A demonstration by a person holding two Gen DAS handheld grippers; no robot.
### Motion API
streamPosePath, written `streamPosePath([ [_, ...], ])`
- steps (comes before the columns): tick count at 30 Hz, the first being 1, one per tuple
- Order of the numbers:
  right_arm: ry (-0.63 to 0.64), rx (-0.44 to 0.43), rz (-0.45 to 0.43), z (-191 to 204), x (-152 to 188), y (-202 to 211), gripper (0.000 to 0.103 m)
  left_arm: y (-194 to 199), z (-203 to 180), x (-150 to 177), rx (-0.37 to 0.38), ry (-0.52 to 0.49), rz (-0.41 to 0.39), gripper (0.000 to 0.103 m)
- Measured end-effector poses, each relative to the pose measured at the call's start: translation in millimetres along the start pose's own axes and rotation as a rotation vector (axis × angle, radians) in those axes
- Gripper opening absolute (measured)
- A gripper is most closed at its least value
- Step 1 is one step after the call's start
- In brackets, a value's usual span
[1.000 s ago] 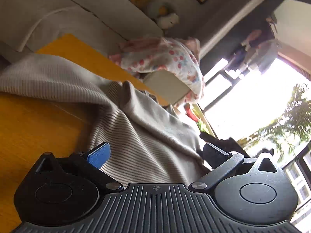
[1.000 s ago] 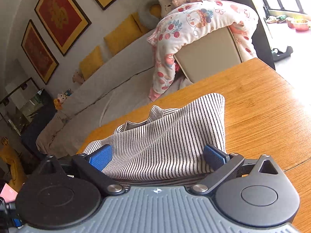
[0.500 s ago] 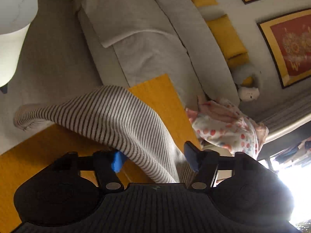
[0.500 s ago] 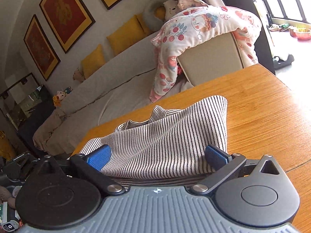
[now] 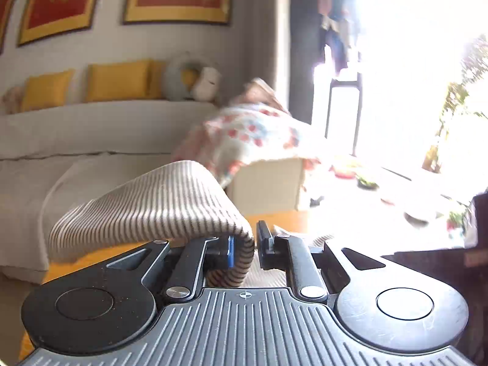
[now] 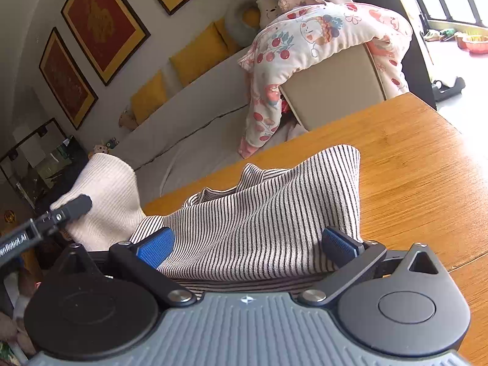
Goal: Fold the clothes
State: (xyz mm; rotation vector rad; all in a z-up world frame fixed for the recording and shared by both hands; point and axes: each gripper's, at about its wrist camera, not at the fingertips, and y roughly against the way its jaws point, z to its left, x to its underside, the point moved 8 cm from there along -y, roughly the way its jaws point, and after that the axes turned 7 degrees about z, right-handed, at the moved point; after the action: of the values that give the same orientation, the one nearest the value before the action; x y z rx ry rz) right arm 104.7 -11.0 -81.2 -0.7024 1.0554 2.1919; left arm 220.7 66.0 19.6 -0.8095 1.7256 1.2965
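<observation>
Right now the left gripper (image 5: 245, 247) has its jaws nearly together, pinching a fold of the striped garment (image 5: 158, 207); cloth arches up and over to the left of the fingers, lifted off the wooden table (image 5: 274, 216). Left view is blurry, window side blown out.

Right gripper (image 6: 248, 244) has jaws spread wide, blue pads (image 6: 155, 245) on either side of the striped garment (image 6: 265, 213), not closed on it (whether the pads touch the fabric, cannot tell). From this view most of the garment lies bunched on the wooden table (image 6: 411, 164), near the table's near edge, one corner sticking up toward the right. At far left of the right view, the other gripper's finger (image 6: 71, 206) shows against a raised part of the cloth, which looks pale there.

Background: printed floral garment (image 6: 320, 33) draped over the back of a beige chair (image 6: 332, 91) just behind the table, one sleeve hanging down. Behind that a grey sofa (image 6: 189, 128) with yellow cushions (image 6: 195, 58), a plush toy (image 6: 270, 7) at its end, red framed pictures (image 6: 100, 21) on the wall. Same sofa, cushions and floral garment (image 5: 253, 134) visible in the left view too.
</observation>
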Motion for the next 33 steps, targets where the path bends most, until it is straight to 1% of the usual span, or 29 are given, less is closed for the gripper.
streamPosePath([
  [1,-0.004,-0.004,0.000,-0.7,-0.3,0.4,0.103,-4.3,-10.3,7.5,0.042,-0.011,0.026,0.030],
  [2,-0.007,-0.006,0.000,-0.9,-0.5,0.6,0.103,-8.5,-20.5,15.1,0.084,-0.021,0.051,0.035],
  [4,-0.006,-0.003,0.002,-0.4,-0.5,0.3,0.103,-16.1,-40.9,30.3,0.169,-0.042,0.102,0.060],
  [5,-0.004,-0.001,0.003,-0.1,-0.5,0.2,0.103,-17.5,-45.9,36.5,0.205,-0.040,0.116,0.067],
  [6,0.003,0.008,0.005,1.0,-0.2,-0.5,0.103,-16.0,-46.9,41.6,0.234,-0.030,0.119,0.076],
  [7,0.015,0.021,0.008,2.6,0.3,-1.7,0.103,-13.5,-47.9,45.7,0.259,-0.024,0.120,0.081],
  [8,0.027,0.035,0.012,4.4,1.0,-2.8,0.103,-11.7,-47.5,48.7,0.277,-0.012,0.120,0.083],
  [10,0.052,0.063,0.027,8.0,2.2,-5.4,0.103,-9.6,-44.2,54.8,0.313,0.026,0.128,0.091],
  [13,0.142,0.121,0.099,18.5,3.3,-11.7,0.103,-10.8,-41.0,62.3,0.369,0.087,0.158,0.094],
  [18,0.305,0.218,0.229,36.2,3.8,-20.9,0.103,-6.8,-39.9,62.8,0.393,0.105,0.153,0.096],
  [19,0.340,0.230,0.233,43.1,1.3,-20.3,0.103,-7.4,-38.6,62.8,0.405,0.114,0.154,0.096],
  [21,0.428,0.249,0.198,65.6,-8.2,-16.1,0.103,-9.1,-32.0,63.2,0.425,0.156,0.162,0.097],
  [24,0.638,0.281,0.131,114.3,-21.4,-17.1,0.103,-16.3,-20.4,65.2,0.440,0.236,0.198,0.099],
  [25,0.715,0.276,0.132,132.3,-22.1,-22.1,0.101,-18.3,-17.8,66.2,0.447,0.257,0.214,0.099],
  [26,0.793,0.263,0.147,150.5,-20.8,-29.4,0.094,-20.2,-15.8,67.2,0.457,0.274,0.230,0.099],
  [27,0.856,0.239,0.175,166.0,-17.9,-37.8,0.091,-21.4,-14.5,67.7,0.461,0.284,0.238,0.100],
  [29,0.963,0.179,0.281,192.8,-4.7,-63.2,0.083,-23.2,-12.8,68.2,0.461,0.293,0.246,0.101],
  [30,1.016,0.163,0.336,202.2,2.5,-77.3,0.081,-24.1,-11.9,68.4,0.461,0.297,0.249,0.101],
  [33,1.138,0.161,0.472,211.2,24.6,-116.3,0.070,-26.8,-9.4,69.1,0.462,0.310,0.260,0.101],
])
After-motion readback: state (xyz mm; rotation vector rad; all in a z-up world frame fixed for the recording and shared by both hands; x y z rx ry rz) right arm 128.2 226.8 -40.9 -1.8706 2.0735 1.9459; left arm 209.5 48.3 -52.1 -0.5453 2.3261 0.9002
